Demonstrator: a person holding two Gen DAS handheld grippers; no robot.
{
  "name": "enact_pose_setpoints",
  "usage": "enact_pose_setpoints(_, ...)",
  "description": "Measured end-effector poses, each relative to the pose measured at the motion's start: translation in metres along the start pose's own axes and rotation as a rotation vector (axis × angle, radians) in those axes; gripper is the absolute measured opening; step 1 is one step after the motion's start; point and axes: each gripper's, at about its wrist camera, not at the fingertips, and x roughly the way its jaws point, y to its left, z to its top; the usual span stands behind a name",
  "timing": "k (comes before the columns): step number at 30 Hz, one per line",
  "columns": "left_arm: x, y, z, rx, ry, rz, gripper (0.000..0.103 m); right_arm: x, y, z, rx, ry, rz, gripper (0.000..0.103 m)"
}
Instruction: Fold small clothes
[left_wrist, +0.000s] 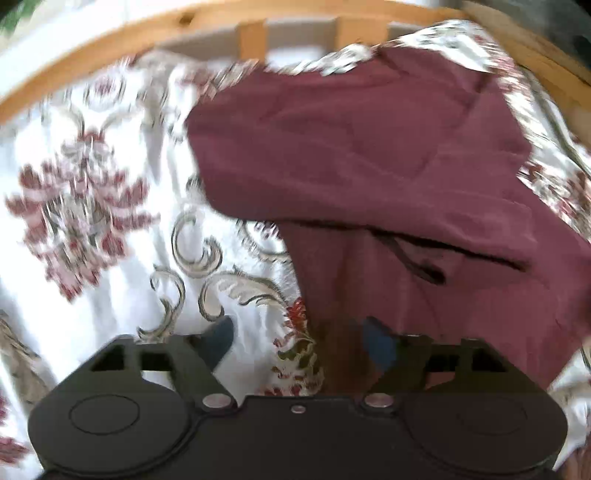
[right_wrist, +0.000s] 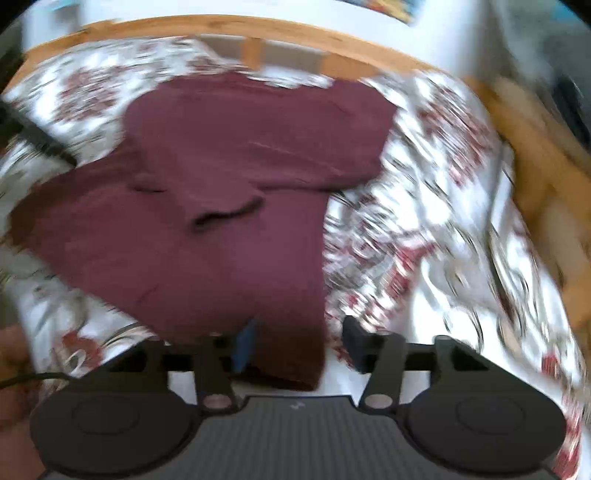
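Observation:
A maroon garment (left_wrist: 369, 147) lies partly folded on a floral bedspread (left_wrist: 92, 206), its upper layer doubled over the lower with a dark seam line showing. My left gripper (left_wrist: 299, 341) hangs open just above the garment's near left edge; its right finger (left_wrist: 376, 343) is over the cloth and its left finger (left_wrist: 221, 338) over the bedspread. In the right wrist view the same garment (right_wrist: 221, 166) spreads ahead, and its near right corner lies between the fingers of my open right gripper (right_wrist: 300, 345). Neither pair of pads presses on the cloth. Both views are blurred.
A wooden bed frame (left_wrist: 251, 33) with slats runs along the far side and down the right (right_wrist: 535, 166). The bedspread (right_wrist: 424, 221) is rumpled to the right of the garment. A dark object (right_wrist: 33, 136) and a thin black cable (right_wrist: 33, 376) show at the left.

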Motion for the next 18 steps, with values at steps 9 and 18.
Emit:
enact_pose_setpoints(9, -0.041, -0.063, -0.053, 0.349, -0.026, -0.083, 0.096, 0.013, 0.062, -0.007, -0.510, 0.084, -0.004, 0.078)
enact_pose_setpoints(18, -0.027, -0.112, -0.095, 0.622, -0.001, -0.028, 0.096, 0.034, 0.087, -0.026, -0.638, 0.042, -0.186, 0.077)
